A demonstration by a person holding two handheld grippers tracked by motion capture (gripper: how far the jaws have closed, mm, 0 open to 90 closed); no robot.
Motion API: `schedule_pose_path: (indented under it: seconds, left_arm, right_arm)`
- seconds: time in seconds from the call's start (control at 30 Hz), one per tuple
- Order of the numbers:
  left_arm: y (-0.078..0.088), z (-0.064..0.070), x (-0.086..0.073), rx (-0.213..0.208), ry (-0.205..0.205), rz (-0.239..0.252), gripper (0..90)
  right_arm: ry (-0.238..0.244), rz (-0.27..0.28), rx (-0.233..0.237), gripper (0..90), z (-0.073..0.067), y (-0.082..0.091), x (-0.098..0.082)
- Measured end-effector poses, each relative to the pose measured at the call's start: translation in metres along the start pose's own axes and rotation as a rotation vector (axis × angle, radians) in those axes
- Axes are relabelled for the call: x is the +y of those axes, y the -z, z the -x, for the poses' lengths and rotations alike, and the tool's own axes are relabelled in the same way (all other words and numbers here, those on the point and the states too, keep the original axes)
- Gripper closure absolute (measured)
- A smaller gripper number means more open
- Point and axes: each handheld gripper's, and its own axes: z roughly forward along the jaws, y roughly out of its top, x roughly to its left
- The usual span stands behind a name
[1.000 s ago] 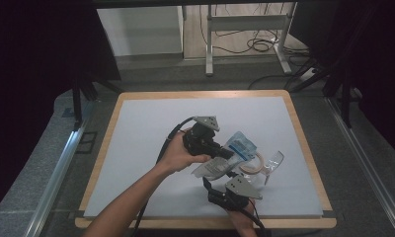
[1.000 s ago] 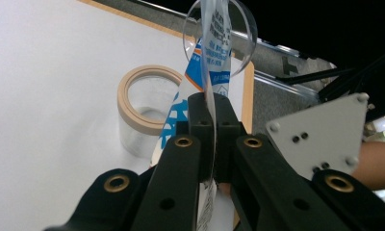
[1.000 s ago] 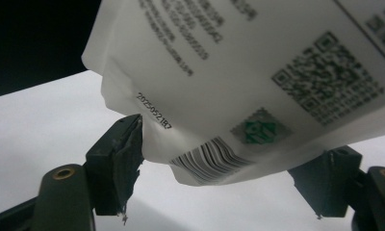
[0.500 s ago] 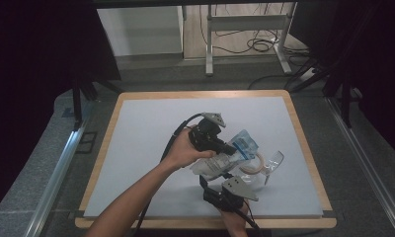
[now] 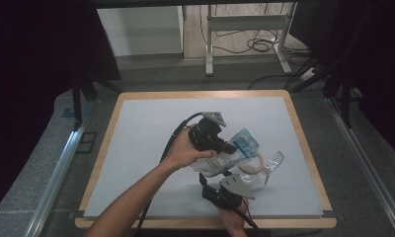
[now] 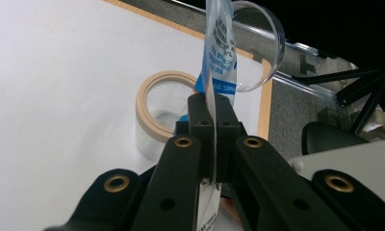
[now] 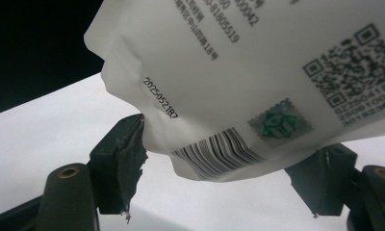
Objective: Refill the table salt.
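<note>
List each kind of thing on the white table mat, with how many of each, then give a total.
White printed plastic pouch: 1
Clear round jar with tan rim: 1
Clear round plastic lid: 1
Handheld black grippers: 2, left gripper and right gripper
Total: 5

free: mat (image 5: 136, 148) left half | blocked: jar (image 5: 252, 165), lid (image 5: 274, 160) right

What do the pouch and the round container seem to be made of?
Pouch: probably thin plastic film, matte white with printed barcode; it creases softly. Round container: apparently clear plastic or glass, since the table shows through; its tan rim looks matte, perhaps wood or plastic.
</note>
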Motion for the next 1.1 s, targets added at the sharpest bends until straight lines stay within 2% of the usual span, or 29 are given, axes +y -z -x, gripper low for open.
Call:
schedule_pose_path:
  seconds: [0.1, 0.2, 0.23, 0.37, 0.5, 0.63, 0.7, 0.9, 1.1]
  left_arm:
    - [-0.001, 0.001, 0.001, 0.003, -0.002, -0.002, 90.0]
    - [-0.002, 0.001, 0.002, 0.005, -0.003, -0.007, 90.0]
    - [-0.003, 0.002, 0.002, 0.006, -0.003, -0.008, 90.0]
    - [-0.005, 0.003, 0.005, 0.017, -0.011, -0.026, 90.0]
    - [-0.007, 0.003, 0.011, 0.025, -0.019, -0.047, 90.0]
    - [-0.011, 0.001, 0.018, 0.039, -0.011, -0.074, 90.0]
    - [-0.012, 0.000, 0.020, 0.046, -0.008, -0.084, 90.0]
    - [-0.016, 0.002, 0.024, 0.104, 0.003, -0.109, 90.0]
    - [-0.010, 0.000, 0.023, 0.110, 0.010, -0.101, 90.0]
  right_arm:
    - [0.026, -0.010, -0.013, 27.5, -0.002, -0.001, 0.000]
    - [0.030, -0.018, -0.031, 28.4, -0.003, -0.001, 0.000]
    - [0.016, -0.021, -0.029, 28.7, -0.003, -0.001, 0.001]
    - [0.011, -0.017, -0.032, 29.5, -0.003, -0.002, 0.001]
    - [-0.017, -0.014, -0.035, 29.9, -0.004, -0.002, 0.003]
    - [-0.077, -0.008, -0.035, 30.1, -0.004, -0.005, 0.008]
    - [-0.088, -0.008, -0.044, 30.1, -0.004, -0.007, 0.008]
    - [-0.153, -0.002, -0.062, 30.0, -0.006, -0.013, 0.011]
    - [-0.158, 0.002, -0.037, 27.5, -0.004, -0.014, 0.010]
